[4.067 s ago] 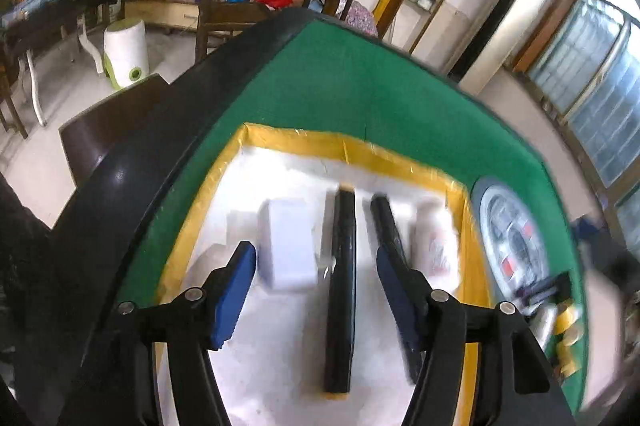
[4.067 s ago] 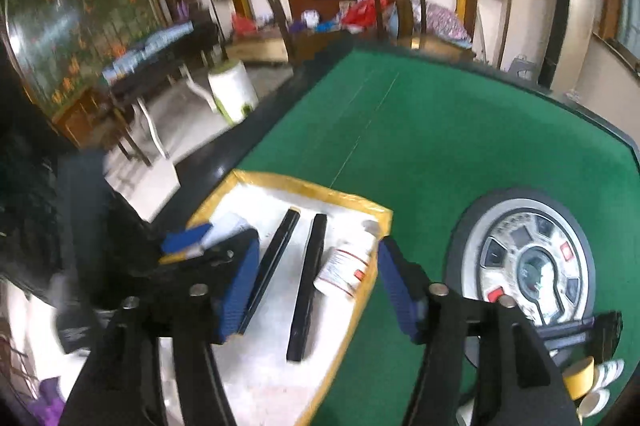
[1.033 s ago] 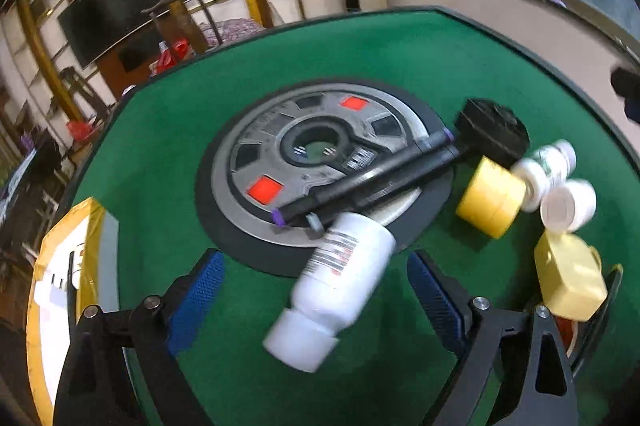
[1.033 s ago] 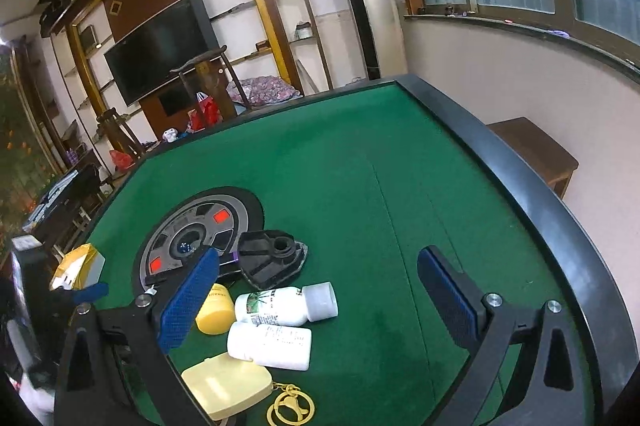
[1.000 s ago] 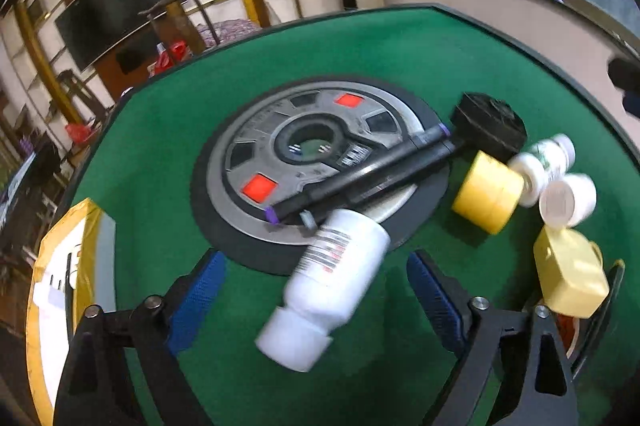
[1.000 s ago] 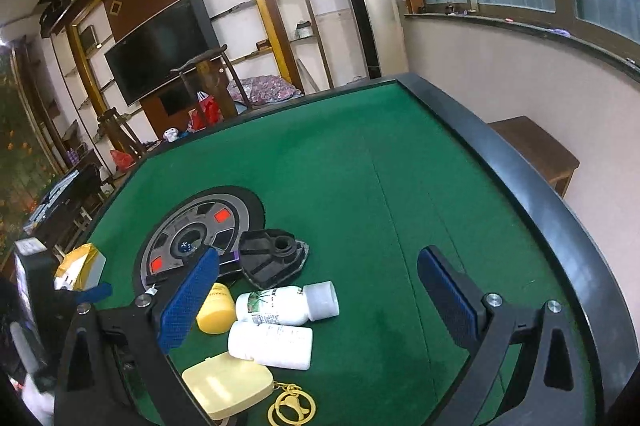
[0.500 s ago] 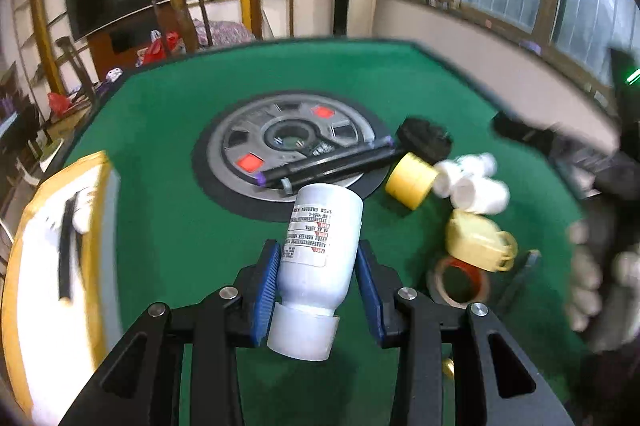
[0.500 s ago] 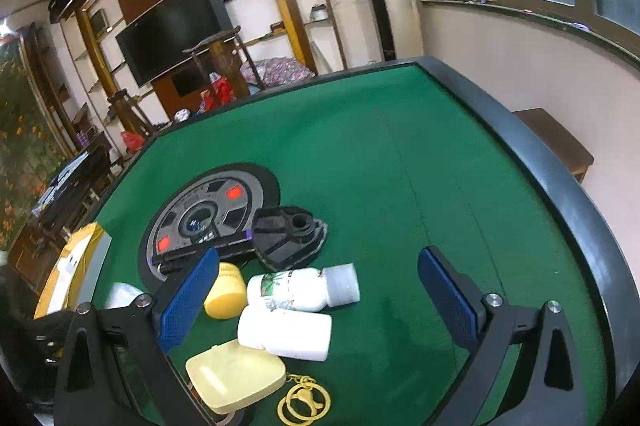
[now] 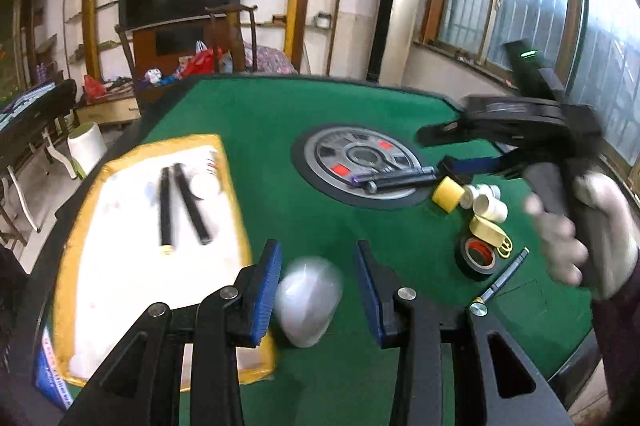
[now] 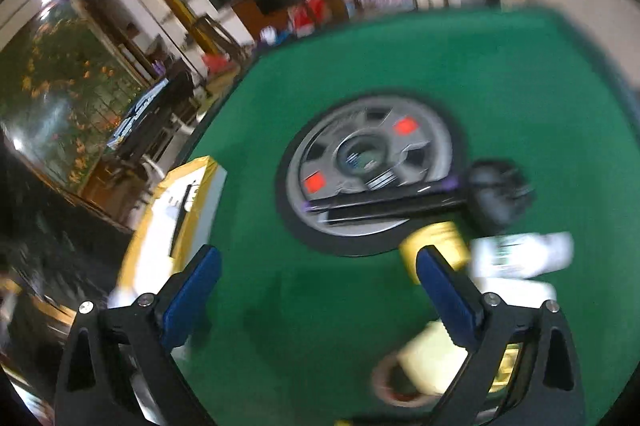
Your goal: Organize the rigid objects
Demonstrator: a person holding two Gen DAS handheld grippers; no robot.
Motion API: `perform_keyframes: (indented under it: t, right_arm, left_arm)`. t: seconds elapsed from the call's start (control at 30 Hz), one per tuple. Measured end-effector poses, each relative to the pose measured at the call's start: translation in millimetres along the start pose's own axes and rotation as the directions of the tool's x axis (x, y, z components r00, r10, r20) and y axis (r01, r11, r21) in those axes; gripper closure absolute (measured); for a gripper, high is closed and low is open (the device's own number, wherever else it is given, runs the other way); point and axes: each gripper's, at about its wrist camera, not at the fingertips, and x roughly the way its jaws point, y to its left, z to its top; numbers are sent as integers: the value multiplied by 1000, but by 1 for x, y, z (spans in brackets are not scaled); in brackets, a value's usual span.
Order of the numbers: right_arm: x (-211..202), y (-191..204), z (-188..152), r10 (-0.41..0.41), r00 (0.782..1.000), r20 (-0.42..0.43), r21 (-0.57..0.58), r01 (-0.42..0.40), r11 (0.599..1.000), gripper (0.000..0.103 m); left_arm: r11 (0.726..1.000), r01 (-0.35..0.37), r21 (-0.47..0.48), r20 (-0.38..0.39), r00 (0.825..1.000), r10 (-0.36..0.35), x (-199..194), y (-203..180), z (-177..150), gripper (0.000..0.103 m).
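In the left wrist view my left gripper (image 9: 316, 290) holds a blurred white bottle (image 9: 308, 300) between its blue pads, above the green table near the right edge of the yellow-rimmed white tray (image 9: 232, 193). The tray holds two black sticks (image 9: 166, 205) and a white bottle (image 9: 204, 183). My right gripper (image 10: 316, 290) is open and empty above the table, also seen in the left wrist view (image 9: 468, 165) over the pile. A yellow cylinder (image 10: 434, 240), white bottles (image 10: 520, 256) and black pens (image 10: 384, 203) lie near it.
A grey round disc (image 9: 356, 157) sits mid-table. A black tape roll (image 9: 476, 258), a yellow case (image 9: 486, 228), a pen (image 9: 504, 276) and a black knob (image 10: 496, 191) lie at the right. The table's black rim (image 9: 568, 370) is close by.
My left gripper has lifted the white bottle and swung left toward the tray. My right gripper has moved down toward the pile by the disc.
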Motion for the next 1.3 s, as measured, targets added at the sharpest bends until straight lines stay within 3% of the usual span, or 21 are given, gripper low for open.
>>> perform_keyframes:
  t: [0.07, 0.17, 0.33, 0.43, 0.53, 0.67, 0.73, 0.9, 1.03, 1.3]
  right_arm:
    - [20, 2, 12, -93, 995, -38, 33, 94, 995, 28]
    - [43, 3, 23, -220, 973, -75, 10, 221, 975, 40]
    - [60, 6, 24, -273, 956, -106, -39, 271, 962, 40]
    - [75, 7, 26, -350, 923, -157, -126, 333, 935, 40]
    - [95, -4, 26, -359, 907, -218, -142, 335, 932, 39]
    - [101, -8, 23, -372, 912, -172, -207, 336, 919, 39]
    - [101, -6, 21, -359, 914, -188, -228, 316, 921, 39]
    - [67, 1, 24, -281, 952, -118, -206, 253, 945, 39]
    - [52, -8, 27, -254, 964, -73, -170, 239, 956, 39]
    - [49, -32, 40, -217, 974, -61, -98, 210, 973, 39]
  left_arm:
    - [1000, 5, -13, 18, 1000, -5, -8, 13, -2, 63]
    - [1000, 16, -27, 33, 999, -15, -11, 30, -4, 63]
    - [996, 77, -55, 5, 997, -76, -4, 46, -11, 63]
    - [994, 102, -50, 4, 995, -102, -1, 45, -15, 63]
    - [991, 123, -59, 6, 992, -123, 0, 48, -19, 63]
    - [992, 123, -35, -6, 992, -123, 3, 46, -21, 63]
    - [992, 125, -9, -6, 992, -125, 4, 40, -20, 63]
    - [990, 132, 42, -31, 991, -131, 16, 18, -12, 63]
    - [986, 115, 120, -74, 991, -107, 45, -13, 2, 63]
    - [984, 78, 157, -204, 978, -45, 110, -44, 23, 64]
